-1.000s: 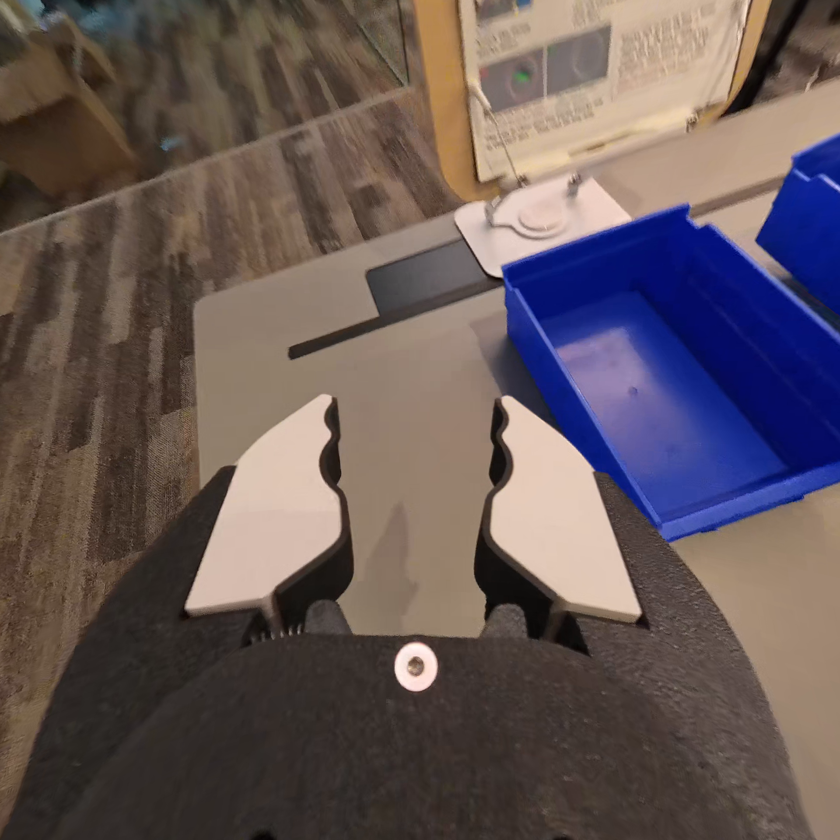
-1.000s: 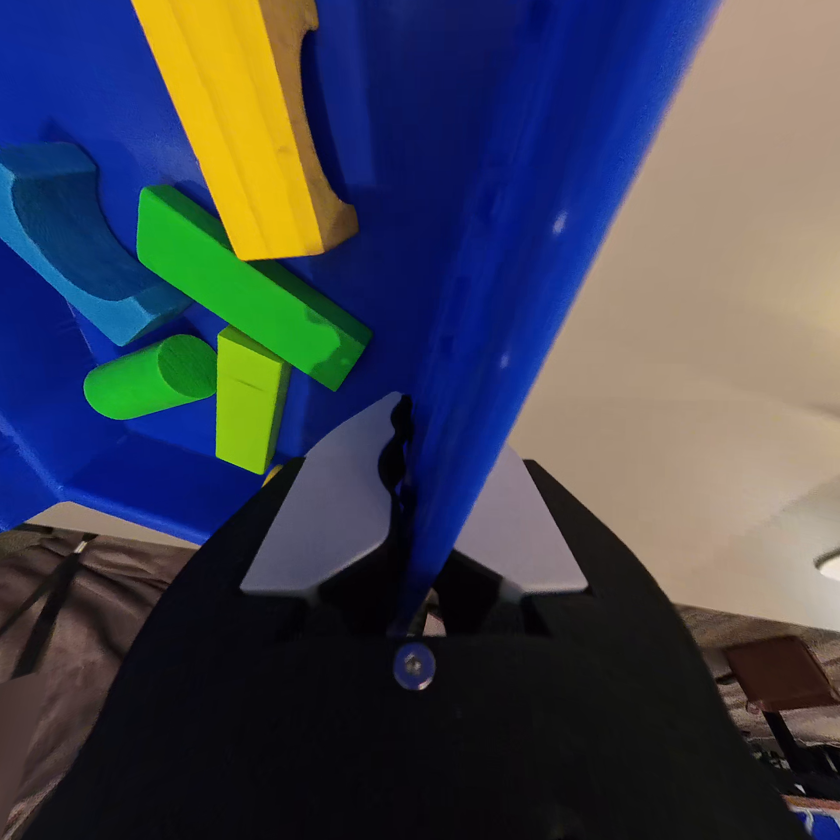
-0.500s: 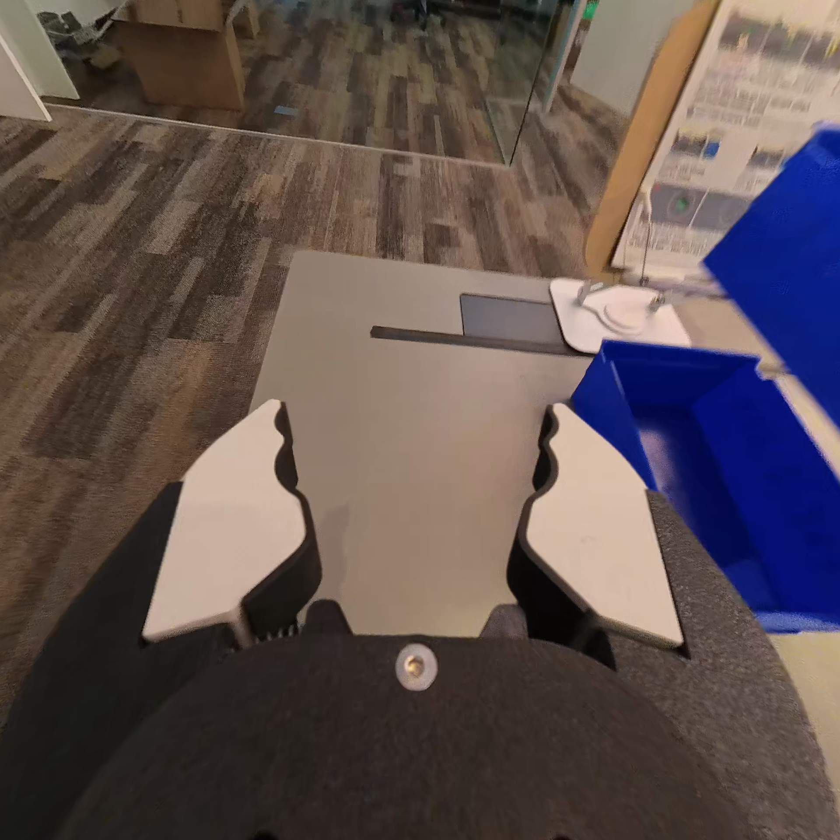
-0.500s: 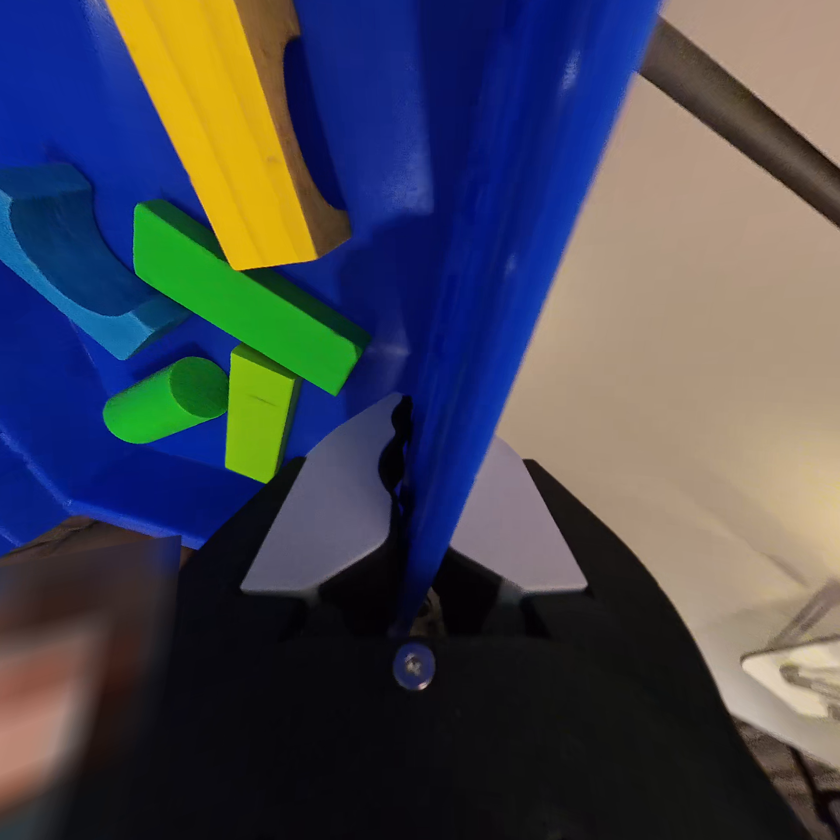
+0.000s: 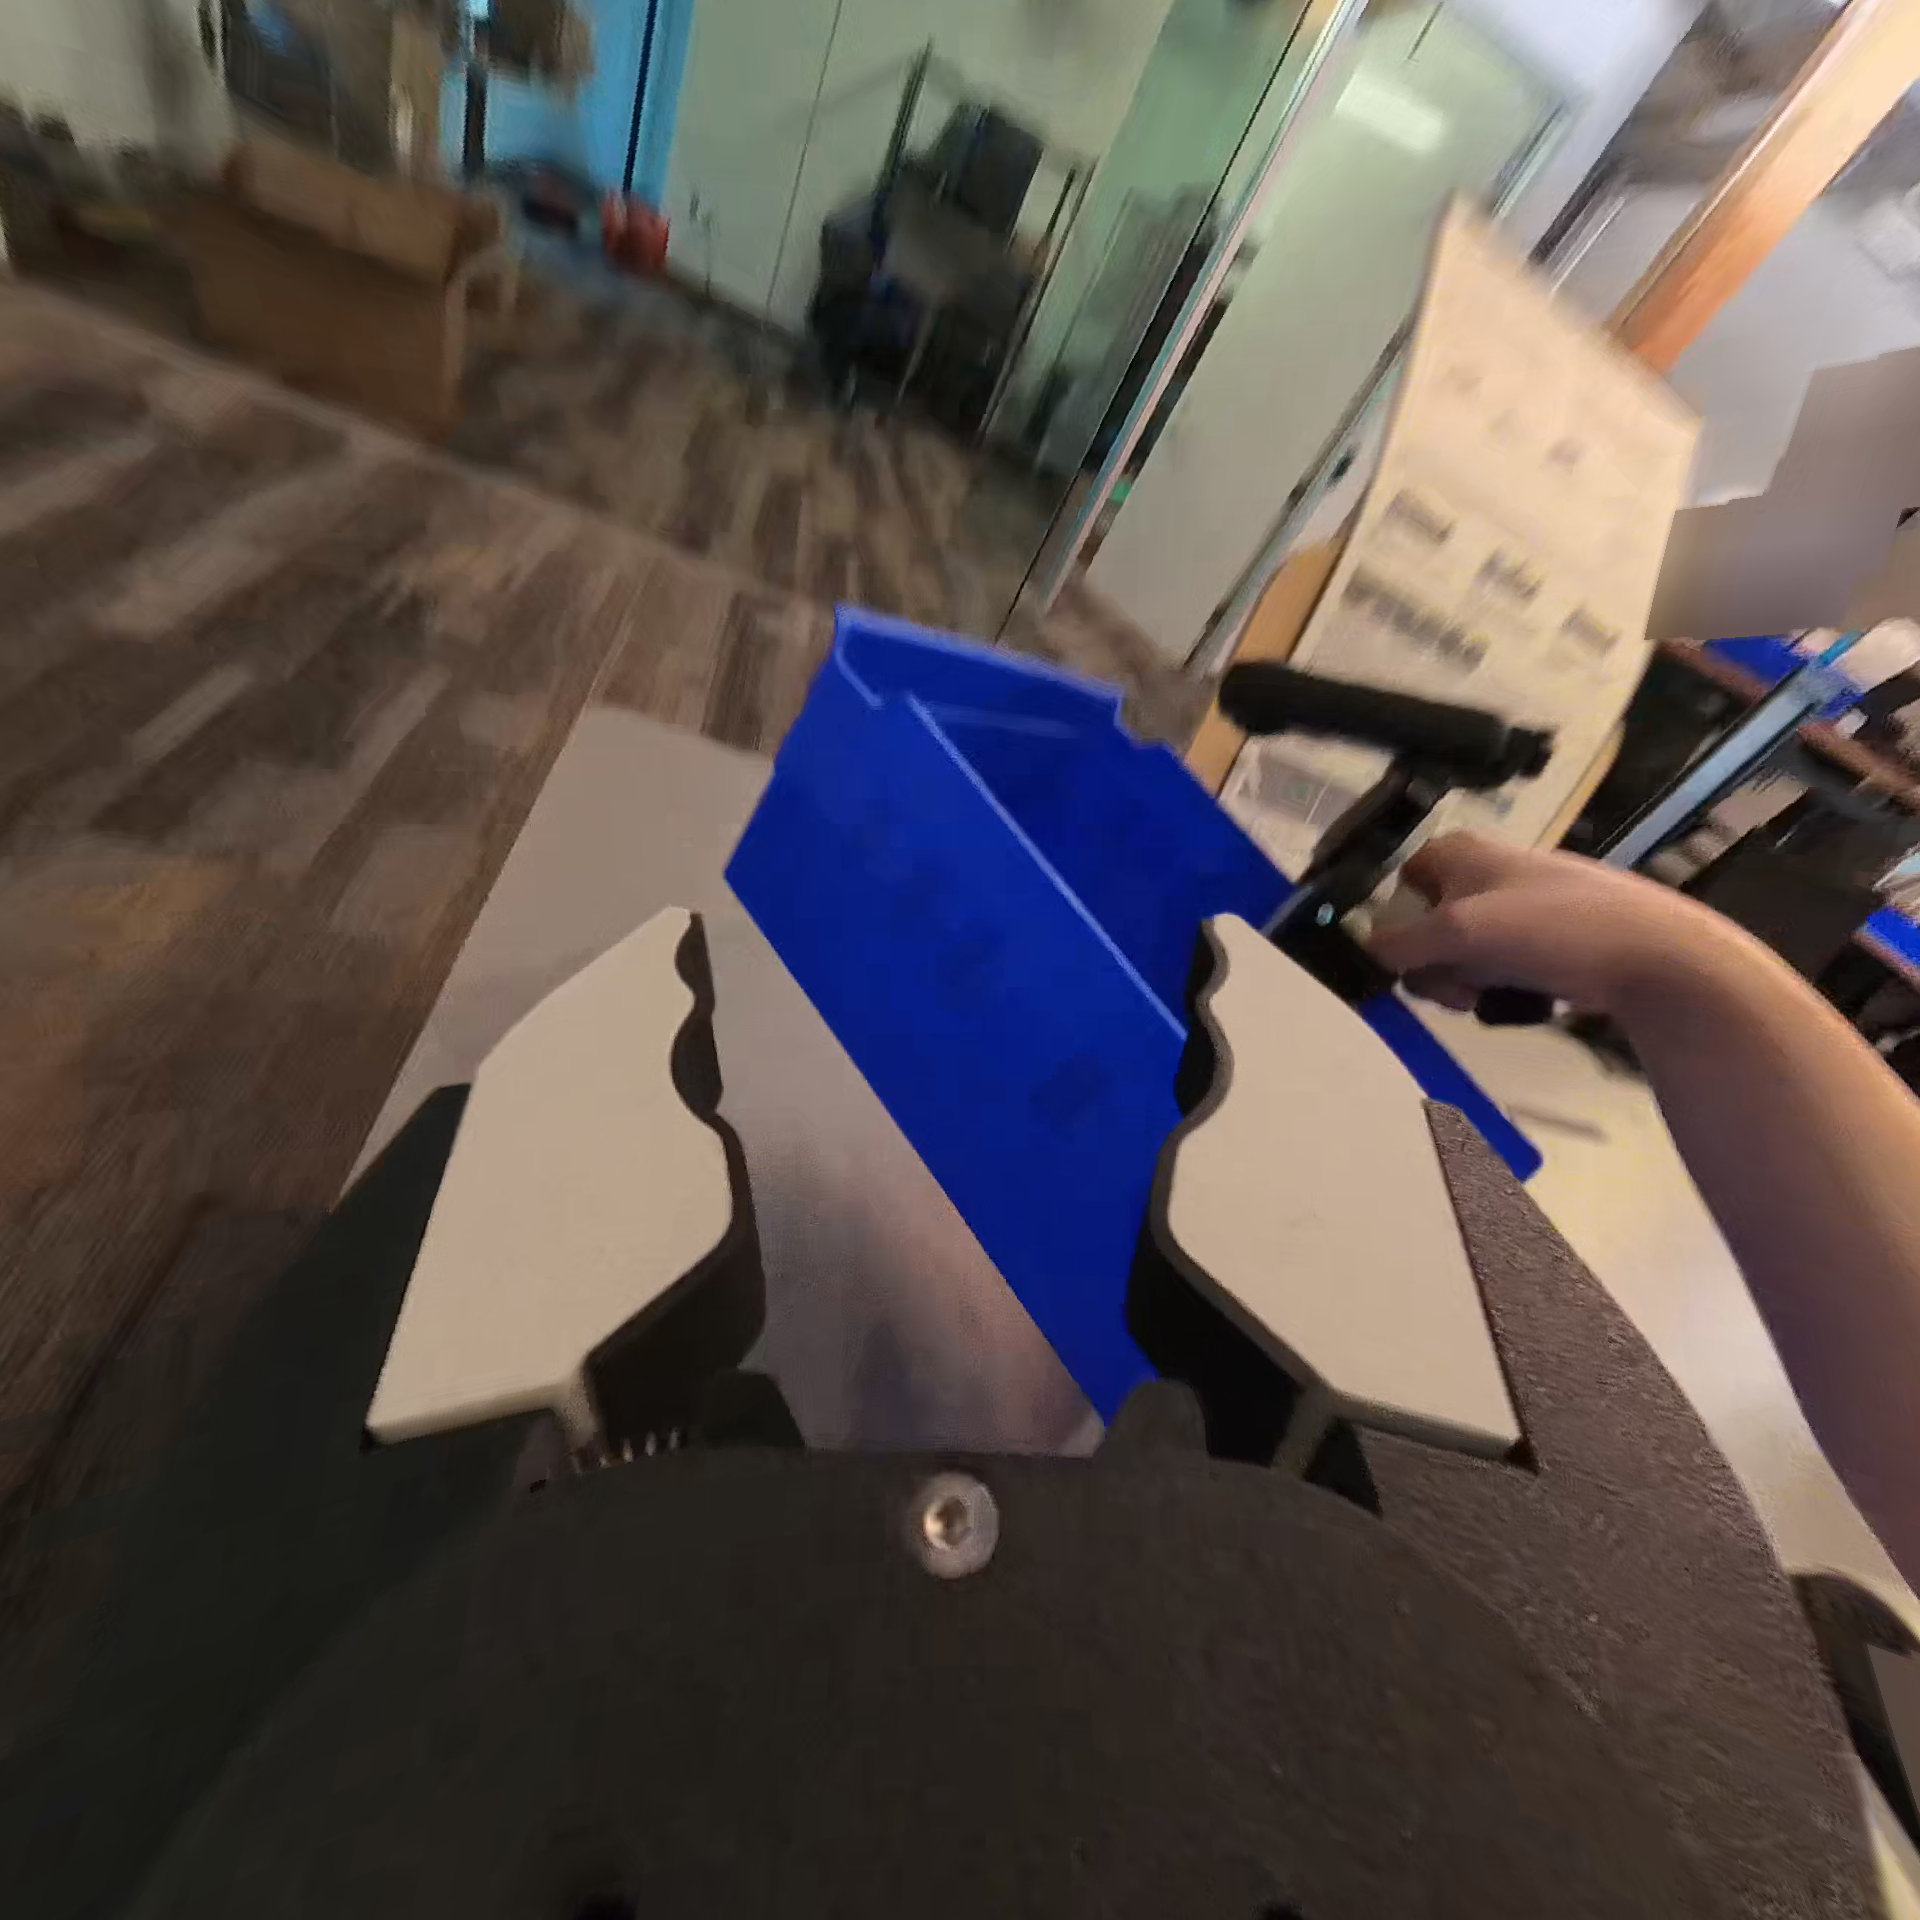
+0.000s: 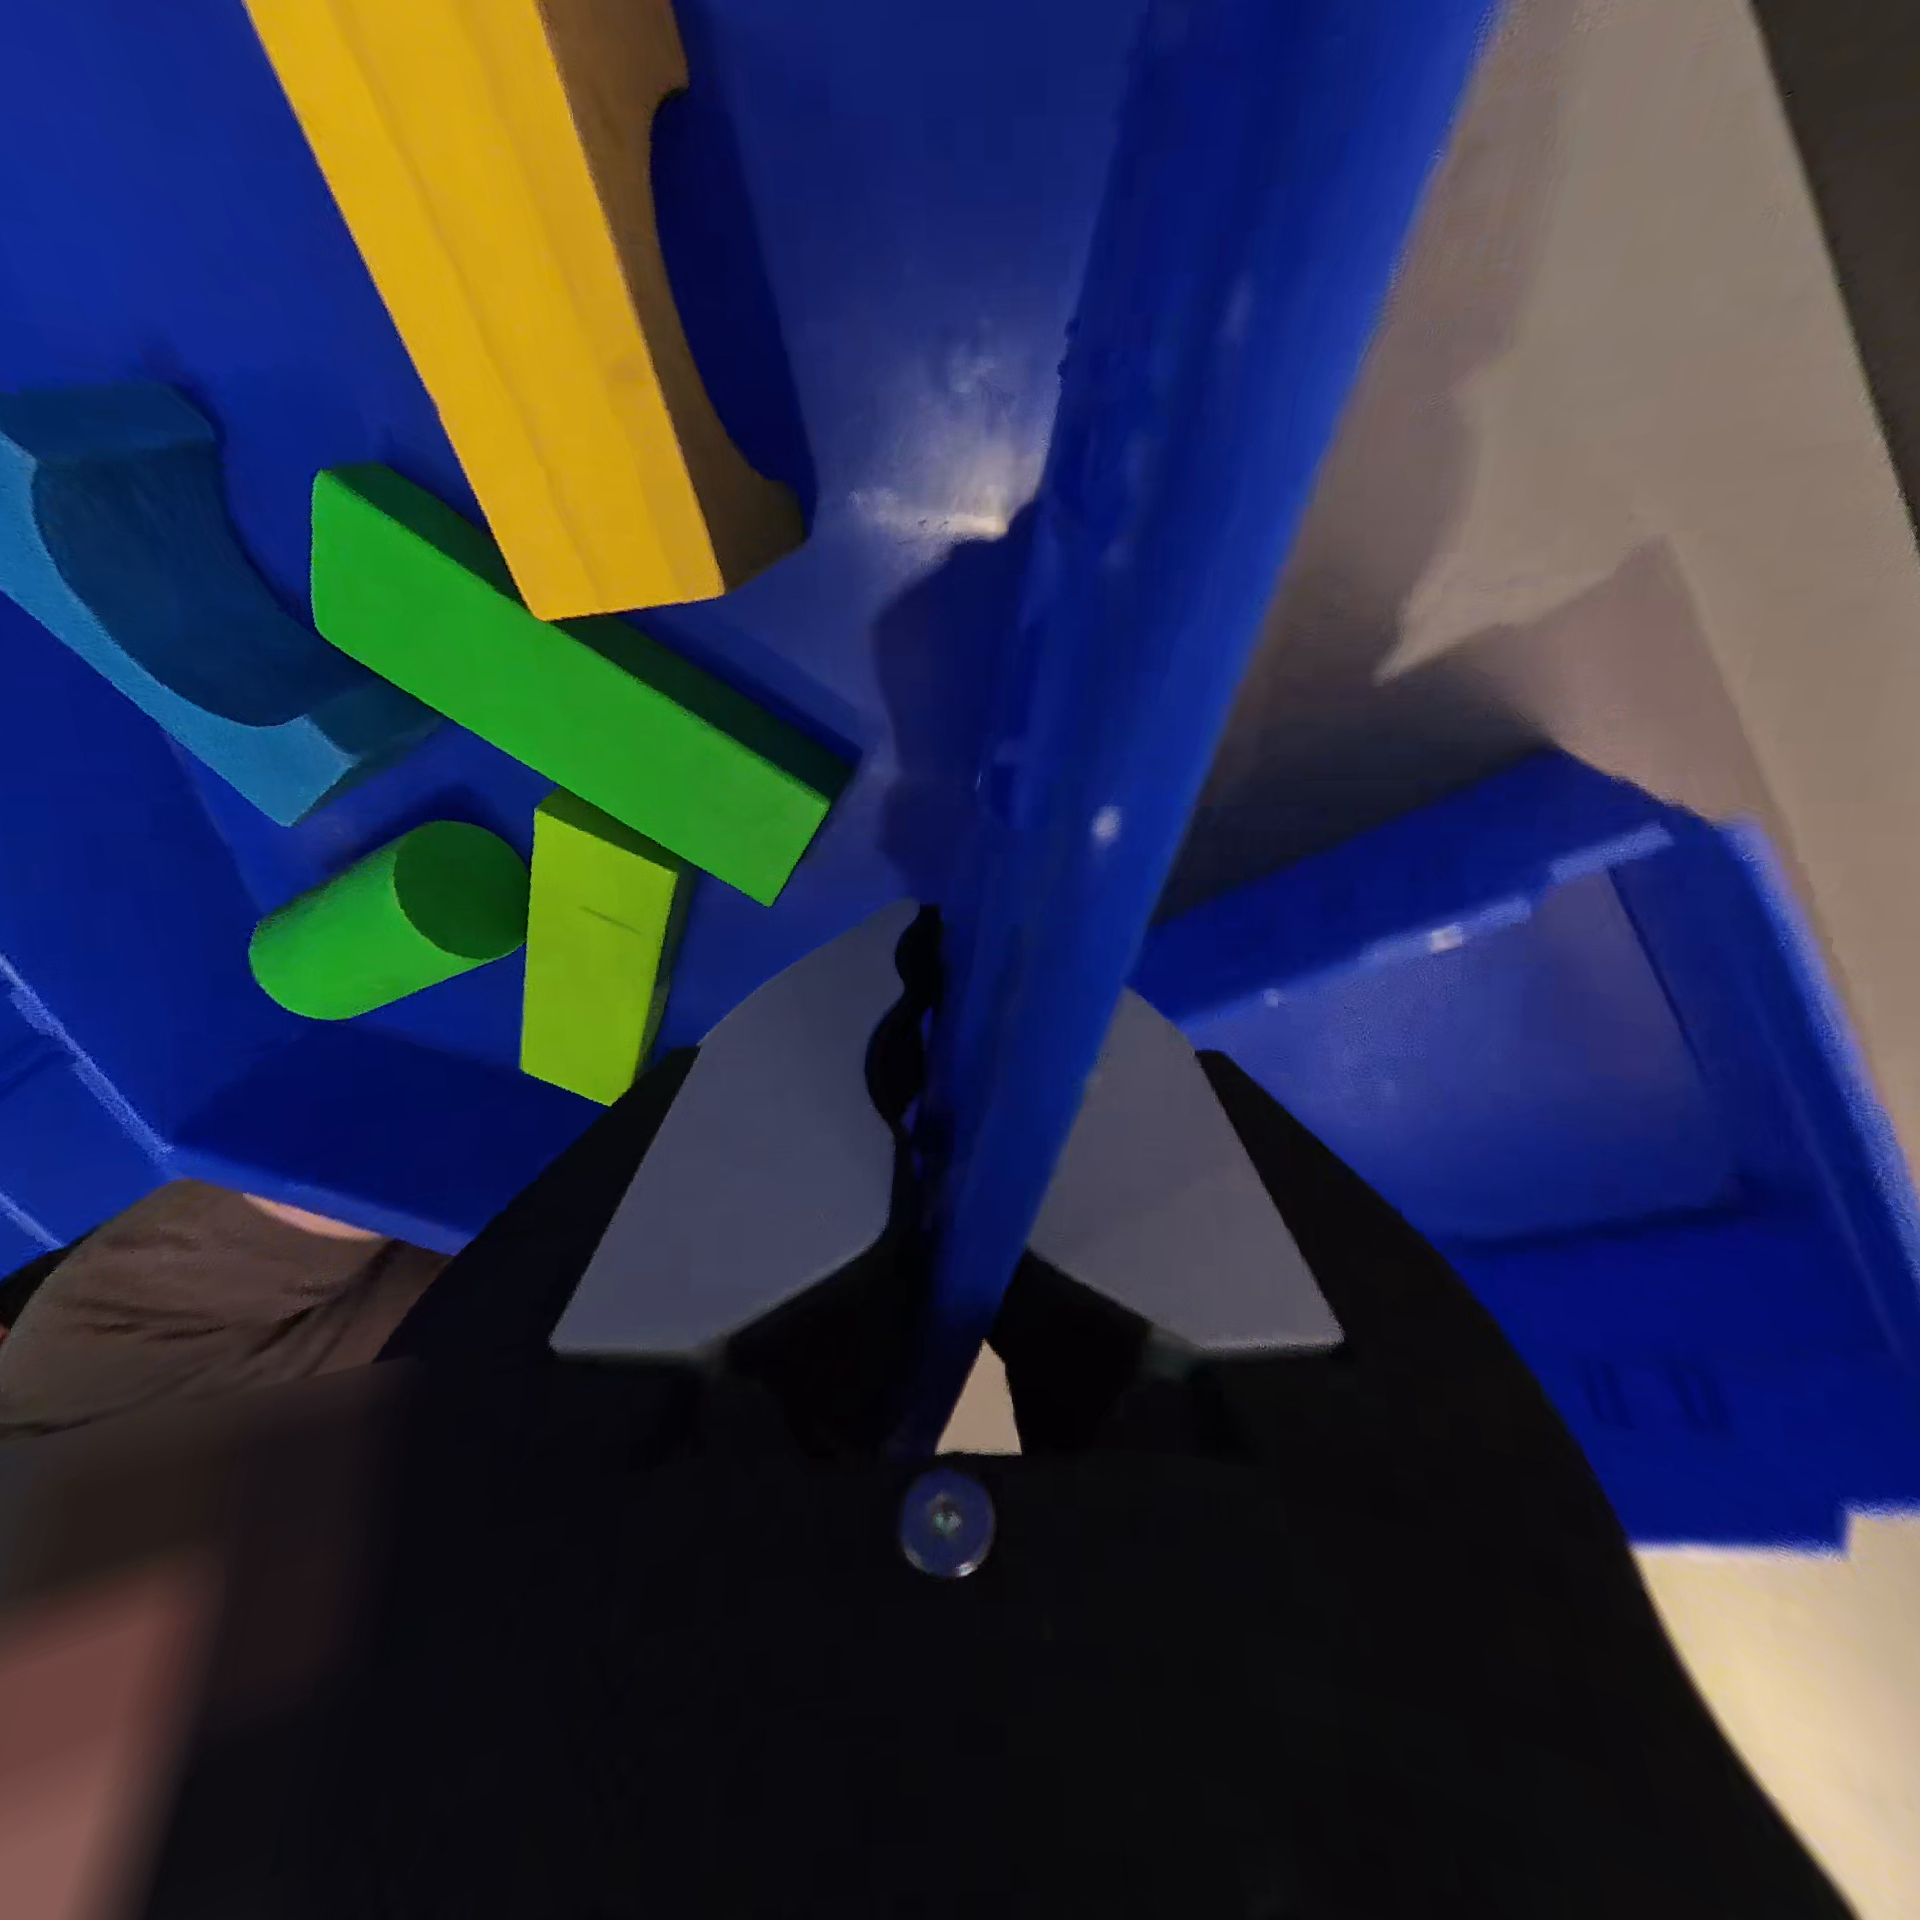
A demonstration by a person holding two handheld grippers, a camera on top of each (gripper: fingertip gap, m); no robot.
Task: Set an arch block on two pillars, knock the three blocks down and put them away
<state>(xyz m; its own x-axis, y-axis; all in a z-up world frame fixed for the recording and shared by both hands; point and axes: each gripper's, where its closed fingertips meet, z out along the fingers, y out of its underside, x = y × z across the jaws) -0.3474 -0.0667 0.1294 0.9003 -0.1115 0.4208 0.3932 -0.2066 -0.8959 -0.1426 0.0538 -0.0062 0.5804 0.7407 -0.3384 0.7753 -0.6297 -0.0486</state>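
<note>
Right gripper (image 6: 940, 997) jaws clamp the wall of a blue plastic bin (image 6: 1049, 623) holding a yellow wooden arch block (image 6: 499, 312) and green blocks (image 6: 561, 686). Left gripper (image 5: 951, 1049) jaws gape empty above the grey table (image 5: 623, 831).

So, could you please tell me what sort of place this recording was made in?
Probably an office or lab: glass partition walls, wood-pattern flooring, a poster board beside a grey table that carries a blue bin.
</note>
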